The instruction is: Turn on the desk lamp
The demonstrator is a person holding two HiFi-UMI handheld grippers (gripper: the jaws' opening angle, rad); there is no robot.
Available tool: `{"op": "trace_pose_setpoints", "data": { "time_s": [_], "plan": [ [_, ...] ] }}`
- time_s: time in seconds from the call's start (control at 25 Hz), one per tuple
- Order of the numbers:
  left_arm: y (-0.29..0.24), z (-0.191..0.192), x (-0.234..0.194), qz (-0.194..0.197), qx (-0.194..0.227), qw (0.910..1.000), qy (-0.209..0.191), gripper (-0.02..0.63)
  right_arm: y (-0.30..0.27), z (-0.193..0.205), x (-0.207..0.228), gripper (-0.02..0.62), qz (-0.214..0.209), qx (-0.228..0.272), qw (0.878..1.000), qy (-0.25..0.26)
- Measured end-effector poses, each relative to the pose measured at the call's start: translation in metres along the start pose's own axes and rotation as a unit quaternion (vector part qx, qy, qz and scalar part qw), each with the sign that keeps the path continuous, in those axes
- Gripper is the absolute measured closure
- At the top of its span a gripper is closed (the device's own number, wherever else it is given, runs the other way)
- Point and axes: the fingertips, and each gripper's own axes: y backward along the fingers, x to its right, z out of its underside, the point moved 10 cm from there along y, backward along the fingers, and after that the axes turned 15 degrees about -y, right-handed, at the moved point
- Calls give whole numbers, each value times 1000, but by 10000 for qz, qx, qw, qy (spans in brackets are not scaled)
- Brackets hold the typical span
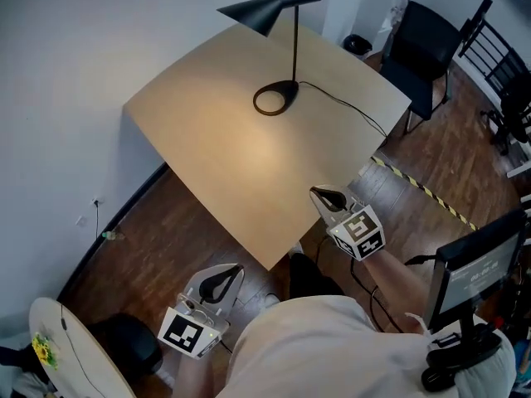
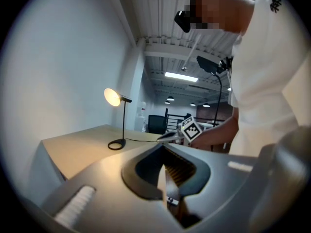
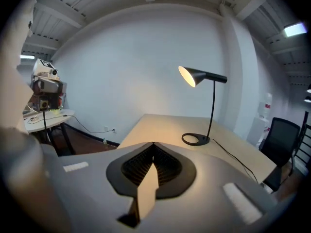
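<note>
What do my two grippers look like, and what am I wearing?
The left gripper and right gripper are pale grey shells with black ribbed pads. Each carries a white cube with black square markers. You wear a white short-sleeved shirt.

A tan table [image 1: 216,148] carries a lit black desk lamp [image 1: 278,96].

The desk lamp [image 1: 295,44] stands far back on the table [image 1: 216,148]; a chair [image 1: 419,44] sits beyond, right.
</note>
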Motion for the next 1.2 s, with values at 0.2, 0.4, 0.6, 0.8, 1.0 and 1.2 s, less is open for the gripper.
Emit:
{"op": "trace_pose_setpoints", "data": {
  "time_s": [0.2,0.4,0.6,0.8,1.0,1.2],
  "plan": [
    [61,11,40,396,60,9991,-164,589,91,25,-83,592,190,252,9988,-375],
    [85,12,88,649,168,9977,-63,589,163,41,-123,592,254,319,9984,-393],
    [95,17,129,944,148,9952,-230,589,217,62,-156,592,179,418,9983,-372],
    [91,2,183,1050,286,9936,-301,589,280,92,-175,592,61,486,9981,-385],
    [96,-12,257,1192,289,9915,-430,589,356,126,-190,592,27,658,9960,-606],
    [113,-13,328,1222,140,9920,-288,589,405,165,-209,592,-99,681,9961,-548]
  ]
}}
